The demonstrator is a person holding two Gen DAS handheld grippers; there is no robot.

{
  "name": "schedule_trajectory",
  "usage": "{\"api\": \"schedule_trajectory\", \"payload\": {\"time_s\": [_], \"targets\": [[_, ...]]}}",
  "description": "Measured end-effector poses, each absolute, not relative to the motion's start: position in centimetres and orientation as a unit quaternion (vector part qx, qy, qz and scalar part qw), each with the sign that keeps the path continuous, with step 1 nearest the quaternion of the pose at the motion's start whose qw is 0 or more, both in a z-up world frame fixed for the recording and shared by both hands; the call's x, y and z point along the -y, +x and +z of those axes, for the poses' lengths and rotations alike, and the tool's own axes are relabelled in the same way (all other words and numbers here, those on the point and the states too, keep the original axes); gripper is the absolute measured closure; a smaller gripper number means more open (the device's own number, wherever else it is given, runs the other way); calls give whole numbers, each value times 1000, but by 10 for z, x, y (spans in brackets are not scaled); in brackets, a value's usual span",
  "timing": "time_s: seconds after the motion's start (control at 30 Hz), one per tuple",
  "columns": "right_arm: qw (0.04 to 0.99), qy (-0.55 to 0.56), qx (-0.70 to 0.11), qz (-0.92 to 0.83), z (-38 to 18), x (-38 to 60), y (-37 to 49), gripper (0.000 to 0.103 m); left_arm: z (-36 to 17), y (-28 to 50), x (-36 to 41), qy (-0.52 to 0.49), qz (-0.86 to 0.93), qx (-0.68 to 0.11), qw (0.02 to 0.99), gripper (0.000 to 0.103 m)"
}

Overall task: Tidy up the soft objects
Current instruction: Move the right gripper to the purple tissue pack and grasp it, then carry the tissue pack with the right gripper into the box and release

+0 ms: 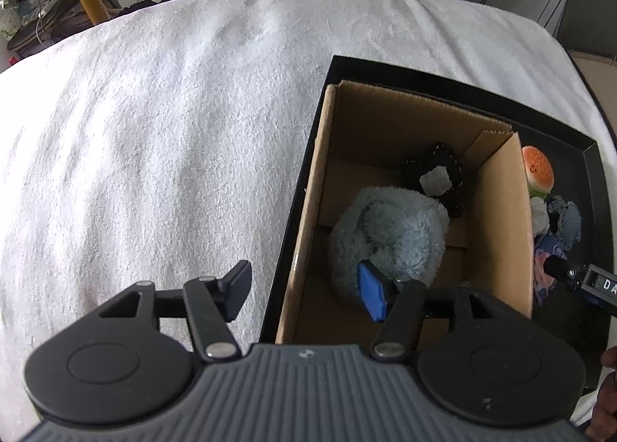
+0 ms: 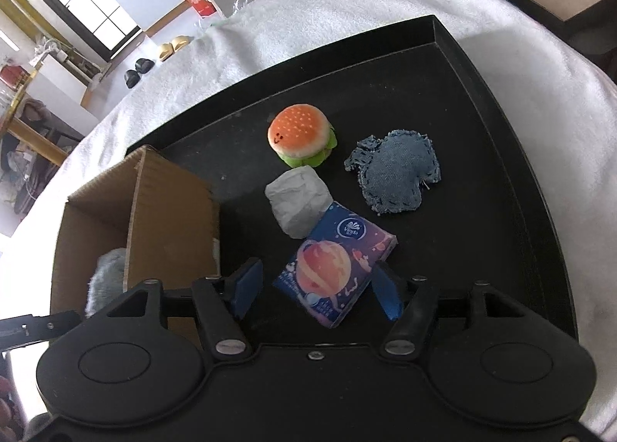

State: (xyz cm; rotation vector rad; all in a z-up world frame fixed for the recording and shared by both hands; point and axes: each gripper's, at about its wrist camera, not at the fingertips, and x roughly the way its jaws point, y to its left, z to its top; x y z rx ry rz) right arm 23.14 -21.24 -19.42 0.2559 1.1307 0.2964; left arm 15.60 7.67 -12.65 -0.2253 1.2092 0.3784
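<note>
At lower centre of the right wrist frame, the right hand-held gripper (image 2: 318, 293) stands spread around the tissue pack (image 2: 334, 262) lying on the black tray (image 2: 482, 102); light and compressible, it is probably best pinched across its short sides.

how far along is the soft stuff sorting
Done: fluffy blue plush and black patch lie in the cardboard box. In hand: nothing; the open right gripper straddles the tissue pack. Left on the tray: burger plush, denim patch, grey lump.
</note>
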Motion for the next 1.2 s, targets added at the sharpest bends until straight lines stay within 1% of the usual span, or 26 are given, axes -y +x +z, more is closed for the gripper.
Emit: {"api": "schedule_trajectory", "payload": {"time_s": [0.17, 0.23, 0.33, 0.6, 0.9, 0.97, 1.0, 1.03, 1.2], "targets": [[832, 94, -532, 128, -204, 208, 237, 37, -135, 161, -75, -93, 181, -576, 792, 43], [835, 89, -528, 128, -206, 206, 238, 33, -136, 163, -75, -89, 184, -578, 790, 43], [839, 80, -523, 128, -209, 202, 242, 29, -136, 165, -73, -83, 187, -580, 788, 42], [841, 51, -526, 112, -215, 205, 246, 29, -138, 168, -68, -71, 195, -586, 783, 42], [838, 22, -541, 72, -211, 218, 227, 30, -131, 164, -67, -71, 204, -581, 785, 41], [836, 27, -544, 68, -209, 222, 225, 35, -129, 162, -67, -72, 208, -579, 785, 41], [834, 34, -546, 70, -208, 222, 226, 42, -127, 161, -67, -72, 210, -578, 785, 41], [833, 40, -546, 74, -207, 224, 225, 53, -126, 160, -68, -72, 211, -577, 786, 41], [837, 46, -539, 90, -203, 223, 223, 57, -119, 155, -68, -76, 215, -570, 789, 41]]}}
